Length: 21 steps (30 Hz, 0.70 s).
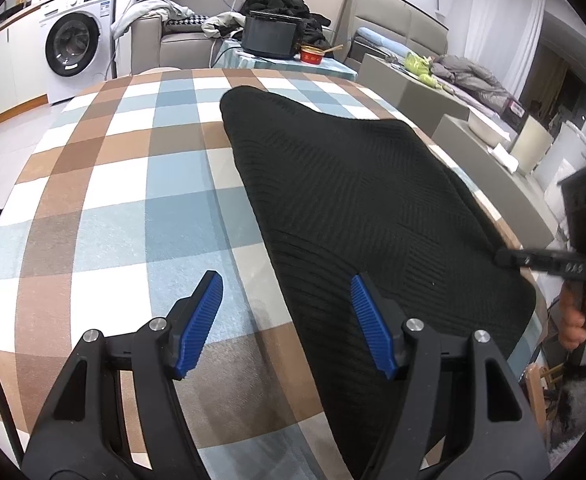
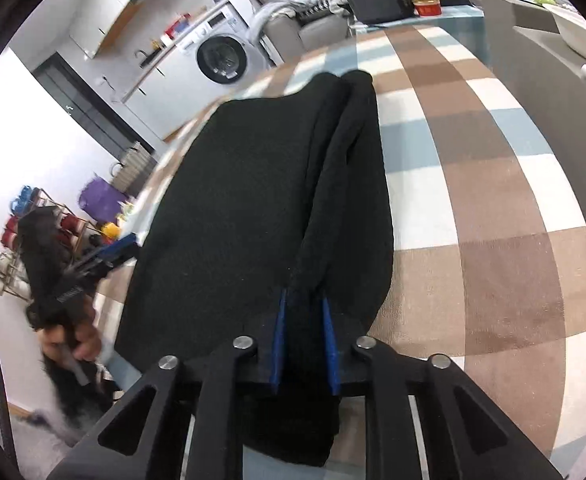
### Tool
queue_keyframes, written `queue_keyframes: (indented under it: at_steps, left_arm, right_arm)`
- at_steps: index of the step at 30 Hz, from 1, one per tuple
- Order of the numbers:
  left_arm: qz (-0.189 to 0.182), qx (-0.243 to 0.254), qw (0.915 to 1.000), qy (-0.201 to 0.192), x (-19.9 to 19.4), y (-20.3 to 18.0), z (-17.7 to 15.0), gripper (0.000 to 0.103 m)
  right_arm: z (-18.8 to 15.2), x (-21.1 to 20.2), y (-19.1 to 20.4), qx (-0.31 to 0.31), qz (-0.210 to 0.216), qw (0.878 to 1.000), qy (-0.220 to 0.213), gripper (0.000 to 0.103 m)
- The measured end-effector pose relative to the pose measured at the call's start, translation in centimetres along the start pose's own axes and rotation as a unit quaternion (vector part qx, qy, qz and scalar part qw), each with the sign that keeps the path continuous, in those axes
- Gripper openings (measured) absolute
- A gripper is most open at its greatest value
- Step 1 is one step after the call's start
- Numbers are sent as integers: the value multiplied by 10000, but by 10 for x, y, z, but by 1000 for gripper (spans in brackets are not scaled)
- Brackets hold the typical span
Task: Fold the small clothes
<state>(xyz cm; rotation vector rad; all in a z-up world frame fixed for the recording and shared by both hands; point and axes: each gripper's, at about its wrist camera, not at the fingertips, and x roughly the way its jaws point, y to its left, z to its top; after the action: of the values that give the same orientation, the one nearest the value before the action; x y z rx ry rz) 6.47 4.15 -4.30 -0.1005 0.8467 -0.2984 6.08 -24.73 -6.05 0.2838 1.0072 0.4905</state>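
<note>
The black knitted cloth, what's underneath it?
The black knitted cloth lies on a checked tablecloth of brown, blue and white squares, which shows all around it. Whatever lies beneath the cloth's middle is covered. The right gripper pinches a fold of it.

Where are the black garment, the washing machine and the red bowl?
black garment (image 1: 353,192), left wrist view, middle of its ribbed cloth.
washing machine (image 1: 73,46), left wrist view, round door.
red bowl (image 1: 311,55), left wrist view, its side.
</note>
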Motion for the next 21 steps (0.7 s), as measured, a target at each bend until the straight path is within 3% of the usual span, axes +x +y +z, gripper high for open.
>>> queue_keyframes:
  at_steps: [5, 14, 19, 21]
  left_arm:
    - [-97, 123, 9998, 152, 9, -10, -3, 64]
    - [-136, 196, 9994, 241, 18, -12, -4, 64]
    - [-152, 180, 9994, 247, 21, -10, -2, 64]
    - [-148, 174, 9994, 252, 21, -9, -1, 64]
  right_arm:
    - [16, -3, -1, -45, -4, 9993, -370, 23]
    - [91, 56, -16, 134, 188, 9996, -175, 23]
    - [128, 77, -27, 354, 163, 9987, -326, 23]
    - [137, 80, -27, 261, 49, 9985, -479, 17]
